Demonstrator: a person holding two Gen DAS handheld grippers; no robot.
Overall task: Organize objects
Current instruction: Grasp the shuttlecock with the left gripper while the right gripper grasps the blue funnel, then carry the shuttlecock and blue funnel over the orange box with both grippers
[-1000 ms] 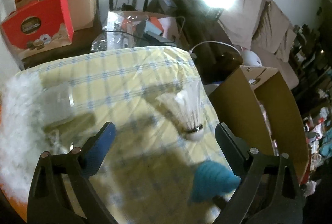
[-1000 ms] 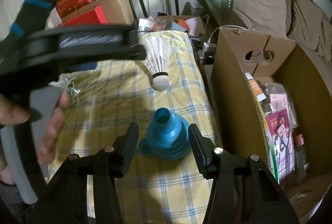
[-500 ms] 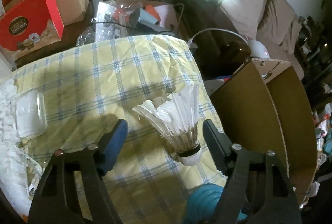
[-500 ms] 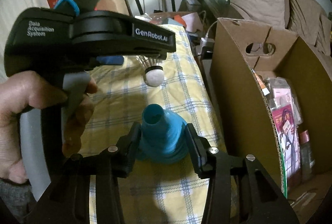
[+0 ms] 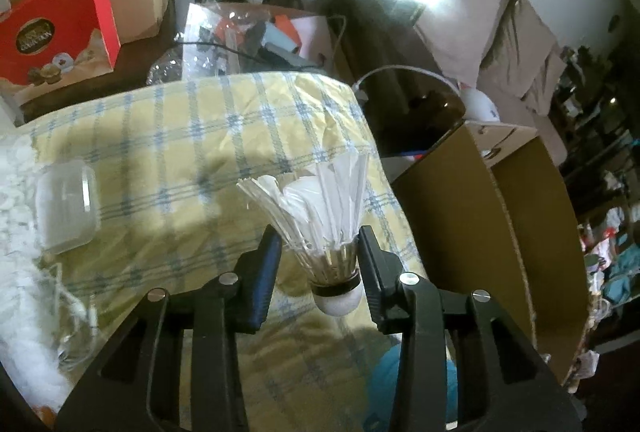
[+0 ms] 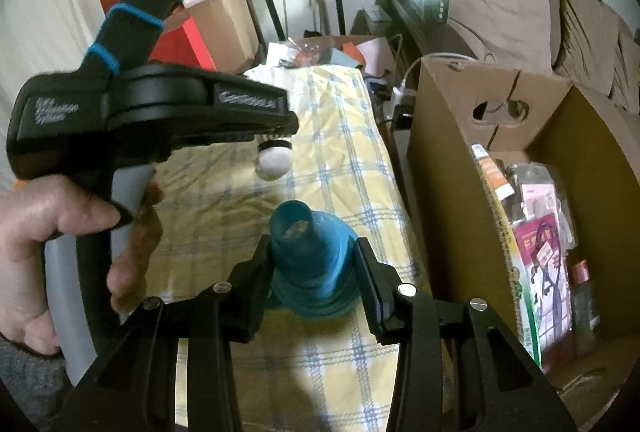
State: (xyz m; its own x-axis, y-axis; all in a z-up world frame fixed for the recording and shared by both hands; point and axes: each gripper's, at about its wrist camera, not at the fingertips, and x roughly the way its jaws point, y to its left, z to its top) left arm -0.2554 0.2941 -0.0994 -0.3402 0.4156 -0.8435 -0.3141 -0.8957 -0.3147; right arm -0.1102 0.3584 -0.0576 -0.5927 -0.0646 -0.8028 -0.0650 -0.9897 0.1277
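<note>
Fingers of your left hand [image 6: 60,232] wrap the grey grip of the left tool [image 5: 318,268], which is held level above the yellow-and-blue checked tabletop [image 5: 180,136]. Its jaws are nearly together and pinch the white feathered shuttlecock with a cork base [image 5: 324,228] by the lower skirt, feathers pointing up and away, cork towards the camera. From the right wrist view only the cork and its black band show beneath the tool's body; the feathers are hidden. Left of the shuttlecock a clear plastic lidded case [image 5: 66,208] lies on the cloth, beside something white and fluffy that is too blurred to name.

Your right tool [image 6: 312,268] sits low over the cloth, its narrowed jaws pressing both sides of the teal collapsible silicone funnel [image 6: 310,264], spout up and tilted left. Whether the funnel touches the cloth cannot be told. To the right stands the open brown cardboard box [image 6: 448,192] just beside the tabletop, with packets inside, partly cut off by the frame.
</note>
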